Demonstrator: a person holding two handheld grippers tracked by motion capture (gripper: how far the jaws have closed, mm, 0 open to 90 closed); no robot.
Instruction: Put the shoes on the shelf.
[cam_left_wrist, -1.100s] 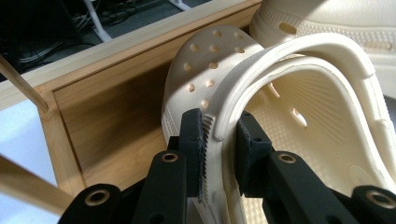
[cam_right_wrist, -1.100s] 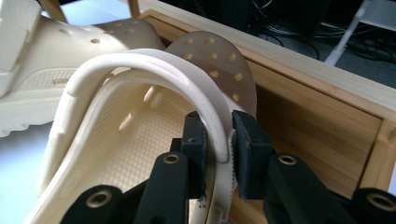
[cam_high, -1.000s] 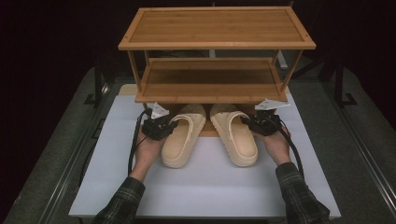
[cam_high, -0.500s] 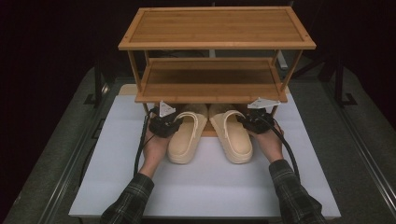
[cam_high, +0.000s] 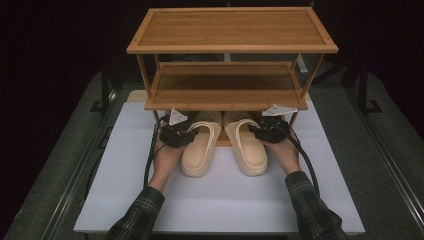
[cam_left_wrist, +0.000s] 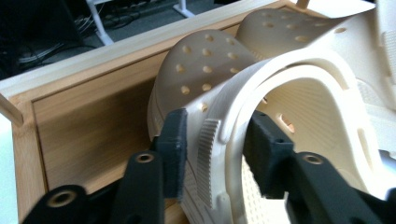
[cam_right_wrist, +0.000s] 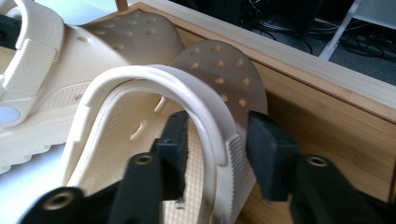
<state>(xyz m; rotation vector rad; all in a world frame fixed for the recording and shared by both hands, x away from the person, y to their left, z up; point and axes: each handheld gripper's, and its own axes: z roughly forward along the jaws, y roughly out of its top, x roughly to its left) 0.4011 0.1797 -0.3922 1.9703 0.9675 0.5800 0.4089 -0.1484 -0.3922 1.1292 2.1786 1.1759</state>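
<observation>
Two cream perforated clogs lie side by side, toes on the bamboo rack's bottom shelf (cam_left_wrist: 84, 126) and heels on the white mat. My left gripper (cam_high: 191, 134) straddles the outer side wall of the left clog (cam_high: 199, 152). In the left gripper view the gripper (cam_left_wrist: 217, 142) has just been opening, and its pads (cam_left_wrist: 175, 144) stand slightly off the wall. My right gripper (cam_high: 256, 131) straddles the outer wall of the right clog (cam_high: 248, 149) the same way. In the right gripper view that gripper (cam_right_wrist: 217, 140) has also just been opening, with gaps beside both pads (cam_right_wrist: 268, 156).
The bamboo rack (cam_high: 230, 30) has a top and a middle shelf overhanging the clogs' toes, with thin legs at each side of the hands. A white mat (cam_high: 220, 205) covers the table in front. Dark floor and cables lie behind the rack.
Both hands and the clogs have edged a little toward the rack, the toes going further under the shelf. The clogs now rest still.
</observation>
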